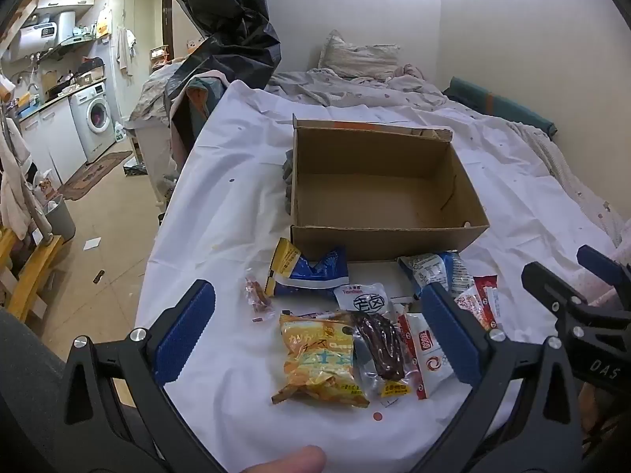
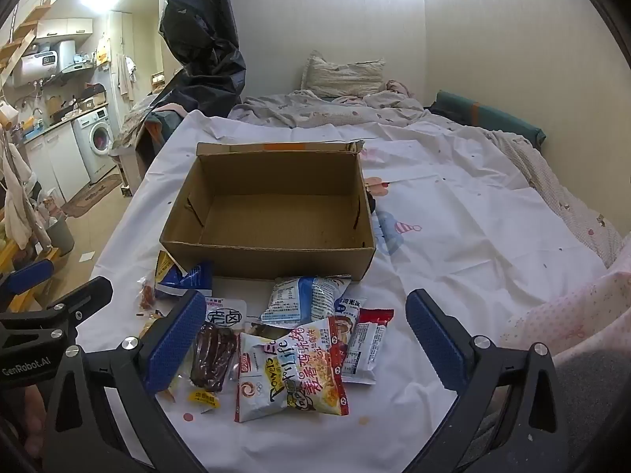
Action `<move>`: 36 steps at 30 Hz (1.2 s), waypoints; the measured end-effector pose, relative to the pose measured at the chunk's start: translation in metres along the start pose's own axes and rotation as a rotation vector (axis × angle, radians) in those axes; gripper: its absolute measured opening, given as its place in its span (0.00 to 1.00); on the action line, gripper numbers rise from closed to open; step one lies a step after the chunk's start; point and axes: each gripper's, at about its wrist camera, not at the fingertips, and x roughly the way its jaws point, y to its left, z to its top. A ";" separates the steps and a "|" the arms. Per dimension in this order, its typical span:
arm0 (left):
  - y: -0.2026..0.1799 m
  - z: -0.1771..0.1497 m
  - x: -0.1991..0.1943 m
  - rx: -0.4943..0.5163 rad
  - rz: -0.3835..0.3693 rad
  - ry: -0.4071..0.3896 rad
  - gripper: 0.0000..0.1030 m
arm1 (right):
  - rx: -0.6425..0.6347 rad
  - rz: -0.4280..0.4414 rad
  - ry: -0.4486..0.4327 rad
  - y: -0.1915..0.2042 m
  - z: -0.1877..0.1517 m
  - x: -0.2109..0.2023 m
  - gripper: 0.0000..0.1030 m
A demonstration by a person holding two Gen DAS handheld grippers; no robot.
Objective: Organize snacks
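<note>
An empty cardboard box (image 1: 378, 193) (image 2: 272, 213) stands open on a white sheet. Several snack packets lie in a heap in front of it. Among them are a yellow chip bag (image 1: 319, 358), a dark sausage pack (image 1: 378, 345) (image 2: 213, 354), a blue and yellow bag (image 1: 303, 272) (image 2: 181, 276), a white and red packet (image 2: 292, 370) and a blue and white packet (image 2: 303, 299). My left gripper (image 1: 315, 331) hovers open over the yellow bag and sausage pack. My right gripper (image 2: 303, 339) hovers open over the white and red packet. Neither holds anything.
The sheet (image 1: 236, 205) covers a bed with a pillow (image 2: 343, 75) and rumpled duvet behind the box. A black bag (image 1: 228, 19) hangs at the back left. Left of the bed the floor drops away toward a washing machine (image 1: 94, 118).
</note>
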 end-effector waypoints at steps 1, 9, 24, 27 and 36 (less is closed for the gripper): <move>0.000 0.000 0.000 0.003 0.003 0.006 1.00 | 0.001 0.000 -0.001 0.000 0.000 0.000 1.00; -0.001 0.000 0.000 -0.005 0.005 -0.001 1.00 | -0.004 0.004 0.005 0.001 -0.001 0.001 1.00; 0.003 0.000 -0.003 -0.006 0.001 -0.003 1.00 | -0.005 -0.009 -0.008 0.002 0.000 -0.002 1.00; 0.003 0.000 -0.003 -0.006 0.001 -0.002 1.00 | -0.006 -0.010 -0.010 0.003 0.001 -0.001 1.00; 0.001 0.001 -0.004 -0.006 0.004 -0.003 1.00 | -0.001 -0.016 -0.012 -0.001 0.001 -0.002 1.00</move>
